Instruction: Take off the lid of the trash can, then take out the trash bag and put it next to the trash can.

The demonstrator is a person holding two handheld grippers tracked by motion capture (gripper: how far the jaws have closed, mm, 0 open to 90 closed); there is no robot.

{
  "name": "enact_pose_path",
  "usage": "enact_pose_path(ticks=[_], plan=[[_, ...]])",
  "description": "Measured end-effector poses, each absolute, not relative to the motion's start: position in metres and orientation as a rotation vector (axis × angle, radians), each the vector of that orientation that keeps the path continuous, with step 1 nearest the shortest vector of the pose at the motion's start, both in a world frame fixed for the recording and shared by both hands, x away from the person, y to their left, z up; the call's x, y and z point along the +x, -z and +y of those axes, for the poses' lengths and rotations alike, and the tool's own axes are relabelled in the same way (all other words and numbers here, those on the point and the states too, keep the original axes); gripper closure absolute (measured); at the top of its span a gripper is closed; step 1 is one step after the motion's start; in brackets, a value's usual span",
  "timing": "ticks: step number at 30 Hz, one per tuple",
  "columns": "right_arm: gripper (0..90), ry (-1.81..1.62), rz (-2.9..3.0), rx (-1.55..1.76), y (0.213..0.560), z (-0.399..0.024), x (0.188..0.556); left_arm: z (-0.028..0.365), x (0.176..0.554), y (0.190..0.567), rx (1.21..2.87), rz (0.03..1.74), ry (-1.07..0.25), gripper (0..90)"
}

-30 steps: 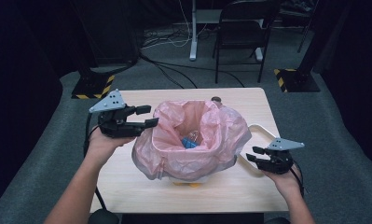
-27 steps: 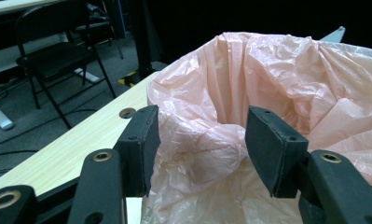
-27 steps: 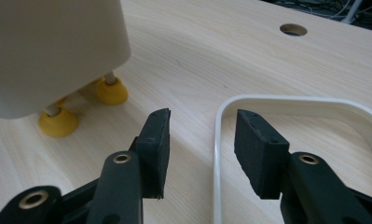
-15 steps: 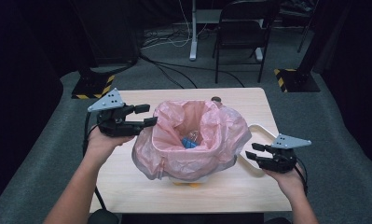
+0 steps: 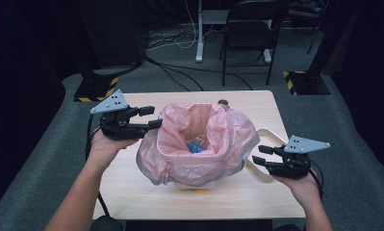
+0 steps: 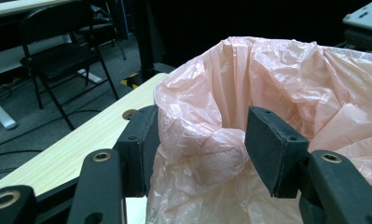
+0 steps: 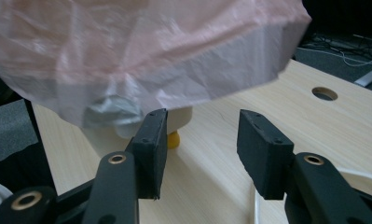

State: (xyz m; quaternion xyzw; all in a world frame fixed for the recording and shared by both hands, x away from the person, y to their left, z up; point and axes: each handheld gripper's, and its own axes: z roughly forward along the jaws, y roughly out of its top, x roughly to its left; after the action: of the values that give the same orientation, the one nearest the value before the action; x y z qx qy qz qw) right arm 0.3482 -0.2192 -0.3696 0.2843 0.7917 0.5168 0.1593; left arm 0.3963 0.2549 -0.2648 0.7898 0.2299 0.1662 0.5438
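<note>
A pink plastic bag (image 5: 230,137) lines a bin in the middle of the wooden table (image 5: 141,192), its mouth wide open. A blue item (image 5: 195,147) lies inside. My left gripper (image 5: 151,118) is at the bag's left rim. In the left gripper view, a loose fold of the bag (image 6: 291,84) bulges between the open jaws of this gripper (image 6: 200,144). My right gripper (image 5: 258,155) hovers to the right of the bag, apart from it. Its jaws have just been opening, and in the right gripper view nothing lies between them (image 7: 200,140); the bag's skirt (image 7: 127,46) hangs above.
A white curved tray rim (image 5: 262,137) lies on the table between the bag and my right hand. Something yellow (image 5: 199,190) pokes out under the bin's front. A round hole (image 7: 324,93) pierces the tabletop. Behind the table stand a black chair (image 5: 249,33) and floor cables.
My right gripper has risen slightly and drifted right, away from the bag, with its jaws a little wider. The left gripper and the bag have stayed put.
</note>
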Motion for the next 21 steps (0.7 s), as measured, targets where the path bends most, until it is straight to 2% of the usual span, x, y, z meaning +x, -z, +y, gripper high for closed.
enact_pose_path(ticks=[12, 21], plan=[[51.2, -1.473, 2.269, 0.740, 0.349, -0.208, 0.335, 0.258, 0.400, 0.264, 1.852, 0.568, -0.396, 44.6], [46.3, -1.541, 2.265, 0.655, 0.330, -0.198, 0.319, 0.253, 0.409, 0.262, 1.852, 0.582, -0.389, 42.5]])
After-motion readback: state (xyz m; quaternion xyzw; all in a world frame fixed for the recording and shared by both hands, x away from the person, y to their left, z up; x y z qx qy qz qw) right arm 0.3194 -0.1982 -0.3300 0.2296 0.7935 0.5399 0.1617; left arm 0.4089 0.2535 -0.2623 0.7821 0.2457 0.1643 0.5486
